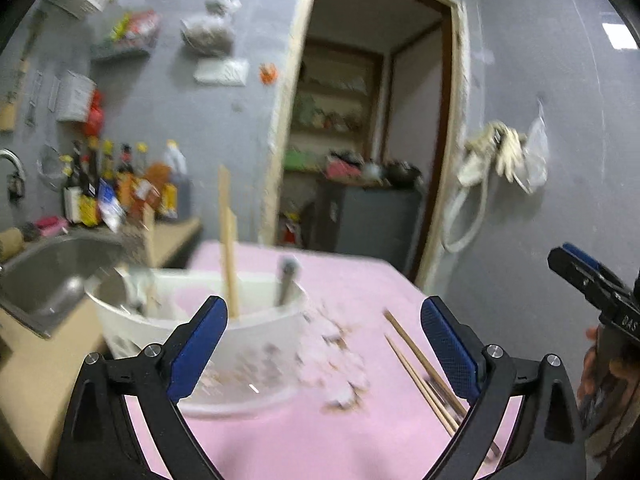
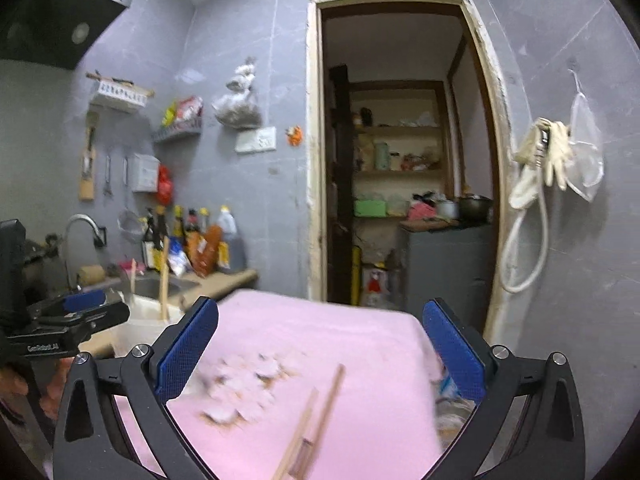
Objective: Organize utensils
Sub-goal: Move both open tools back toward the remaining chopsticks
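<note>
From the left wrist view, the left gripper [image 1: 324,340] stands spread wide, its blue pads apart and nothing between them being pressed. Just beyond its left finger sits a white bowl [image 1: 200,328] on the pink surface [image 1: 320,440], near the surface's left edge. Standing upright in the bowl are wooden chopsticks [image 1: 229,256] and a grey-handled utensil [image 1: 287,284] leaning on the far rim (what kind it is, the blur hides); something more lies at the bowl's left side, too smeared to name. On the surface to the right, close beside the right finger, lie loose chopsticks [image 1: 420,368], running from the middle toward the lower right. Between bowl and chopsticks the cloth bears a pale flower pattern [image 1: 340,356]. Left of the surface is a steel sink [image 1: 44,276], with bottles [image 1: 120,184] ranged behind it. At the far right edge the right gripper [image 1: 592,284] shows from the side, held in a hand [image 1: 600,368].

From the right wrist view, the right gripper [image 2: 320,352] is likewise fully spread and holds nothing. Below it, on the pink surface [image 2: 360,332], lie the loose chopsticks [image 2: 316,420], slanting toward the bottom edge. At the left, the left gripper [image 2: 76,312] hangs in front of the white bowl [image 2: 148,320], whose upright chopsticks [image 2: 163,280] rise above it. An open doorway [image 2: 400,160] fills the wall behind.
</note>
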Tool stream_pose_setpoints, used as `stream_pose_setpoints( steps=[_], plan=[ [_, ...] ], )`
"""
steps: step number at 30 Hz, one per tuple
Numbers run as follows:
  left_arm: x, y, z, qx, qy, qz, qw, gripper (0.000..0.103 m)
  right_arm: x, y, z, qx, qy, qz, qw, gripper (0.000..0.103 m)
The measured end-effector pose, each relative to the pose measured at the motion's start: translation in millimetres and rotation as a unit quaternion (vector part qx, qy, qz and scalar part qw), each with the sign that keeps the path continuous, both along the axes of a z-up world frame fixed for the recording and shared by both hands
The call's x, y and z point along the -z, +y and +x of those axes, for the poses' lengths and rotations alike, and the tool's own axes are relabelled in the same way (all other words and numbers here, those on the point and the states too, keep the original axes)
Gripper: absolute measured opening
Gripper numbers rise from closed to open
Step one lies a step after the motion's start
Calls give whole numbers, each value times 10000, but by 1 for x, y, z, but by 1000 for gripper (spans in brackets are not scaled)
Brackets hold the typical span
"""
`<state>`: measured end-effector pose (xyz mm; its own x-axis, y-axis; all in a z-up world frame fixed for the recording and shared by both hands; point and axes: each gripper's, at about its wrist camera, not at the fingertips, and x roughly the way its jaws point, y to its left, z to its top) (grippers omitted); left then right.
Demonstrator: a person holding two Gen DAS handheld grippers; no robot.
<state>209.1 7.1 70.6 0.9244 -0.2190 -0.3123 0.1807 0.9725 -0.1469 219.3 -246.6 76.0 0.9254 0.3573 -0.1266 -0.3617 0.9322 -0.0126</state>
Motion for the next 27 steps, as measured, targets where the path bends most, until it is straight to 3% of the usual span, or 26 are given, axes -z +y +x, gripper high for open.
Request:
stream_pose_setpoints(
  steps=[11,13,15,19,21,27],
  plan=[
    [40,-45,32,270,1244,259,9915,95,56,-40,19,155,1498,-278,9882,103],
    [48,-50,41,309,1526,310,9873,95,67,-43,25,118,1770,-266,9838,98],
    [55,-55,50,373,1774,339,9828,95,77,-45,31,64,1998,-291,9794,86],
    [66,-63,67,610,2249,383,9717,93,93,-46,44,-127,2362,-311,9711,71],
    [71,-68,75,732,2423,404,9666,81,98,-44,52,-238,2499,-345,9674,57],
    [85,-87,99,1146,2934,404,9482,57,108,-35,90,-609,2969,-351,9523,43]
  ],
)
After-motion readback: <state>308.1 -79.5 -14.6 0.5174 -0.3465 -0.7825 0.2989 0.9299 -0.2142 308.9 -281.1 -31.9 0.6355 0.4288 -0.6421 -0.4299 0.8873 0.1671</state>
